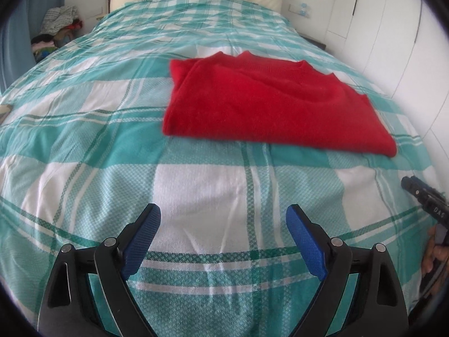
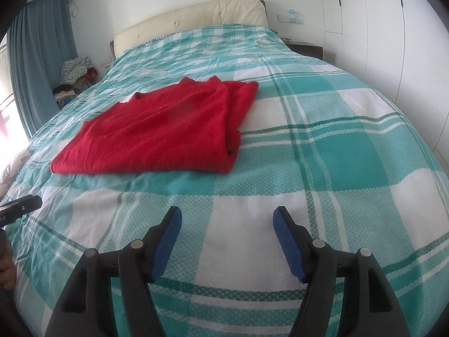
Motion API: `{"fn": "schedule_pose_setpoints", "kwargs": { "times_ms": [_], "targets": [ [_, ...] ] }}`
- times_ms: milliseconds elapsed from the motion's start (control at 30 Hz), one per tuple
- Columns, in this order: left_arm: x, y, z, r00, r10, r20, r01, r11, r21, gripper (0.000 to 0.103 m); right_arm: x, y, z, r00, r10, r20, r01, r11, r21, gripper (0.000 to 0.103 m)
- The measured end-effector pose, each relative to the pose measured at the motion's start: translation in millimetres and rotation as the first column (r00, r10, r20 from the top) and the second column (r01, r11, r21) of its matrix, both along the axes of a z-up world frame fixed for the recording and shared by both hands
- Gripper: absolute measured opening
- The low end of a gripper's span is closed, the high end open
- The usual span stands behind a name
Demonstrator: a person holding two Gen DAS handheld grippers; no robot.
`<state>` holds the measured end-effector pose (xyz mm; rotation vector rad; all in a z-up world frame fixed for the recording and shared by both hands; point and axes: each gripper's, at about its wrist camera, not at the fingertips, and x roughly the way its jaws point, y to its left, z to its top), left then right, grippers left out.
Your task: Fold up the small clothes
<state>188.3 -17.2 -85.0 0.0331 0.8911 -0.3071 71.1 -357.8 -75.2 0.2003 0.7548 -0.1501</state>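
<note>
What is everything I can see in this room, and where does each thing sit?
Sweater: one, red, folded flat on the bed, touching neither gripper.
Bedspread: one, teal and white check, covering the bed.
Headboard: one, cream, at the far end.
Clothes pile: one heap, mixed colours, beside the bed near the curtain.
Curtain: one, blue-grey, far left.
Wardrobe doors: white, along the right wall.
Left gripper: black with blue pads, open, empty, over the bedspread.
Right gripper: same, open, empty.
</note>
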Motion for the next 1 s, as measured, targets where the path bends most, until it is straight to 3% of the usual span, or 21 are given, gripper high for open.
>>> {"fn": "schedule_pose_setpoints", "kwargs": {
  "times_ms": [167, 333, 567, 1000],
  "targets": [
    [1.8, 10.5, -9.4, 1.000, 0.022, -0.007, -0.022, 0.998, -0.061, 0.096, -0.7, 1.9, -9.6, 1.000, 0.000, -0.009, 0.000, 1.000, 0.001, 0.076],
    [0.7, 6.7, -12.1, 0.999, 0.029, -0.015, -0.030, 0.999, -0.034, 0.099, 2.8, 7.4, -12.0, 1.000, 0.010, -0.022, -0.011, 1.000, -0.029, 0.081],
    [2.0, 5.5, -15.4, 0.999, 0.039, -0.030, -0.040, 0.999, -0.018, 0.101, 6.4, 4.3, -12.4, 0.999, 0.026, -0.021, -0.026, 1.000, -0.003, 0.086],
    [3.1, 2.3, -17.7, 0.998, 0.046, -0.031, -0.045, 0.999, 0.016, 0.102, 7.2, 4.9, -12.6, 0.999, 0.028, -0.021, -0.028, 1.000, -0.001, 0.088]
  ]
}}
